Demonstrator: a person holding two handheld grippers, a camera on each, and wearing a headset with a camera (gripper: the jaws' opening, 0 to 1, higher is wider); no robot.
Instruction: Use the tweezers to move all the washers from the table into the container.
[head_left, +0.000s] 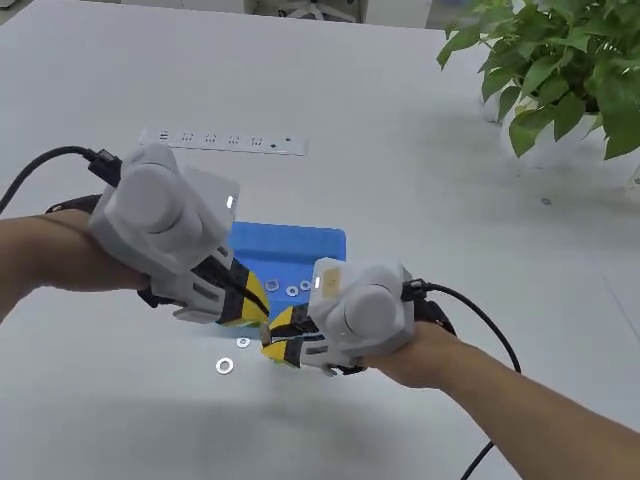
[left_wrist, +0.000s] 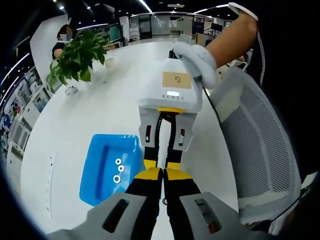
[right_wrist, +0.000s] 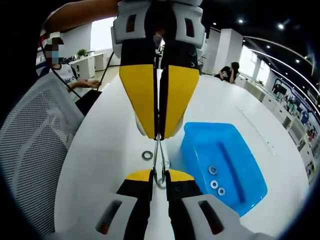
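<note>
Right claw (right_wrist: 159, 176) pinched narrow on the tweezers (right_wrist: 159, 157), their long axis running straight ahead into the left claw (right_wrist: 160, 131), which looks clamped on the far end too, a loose washer (right_wrist: 147, 155) lying just beside them on the worktop (right_wrist: 100, 165), opposite side from the blue container (right_wrist: 235, 145).
</note>
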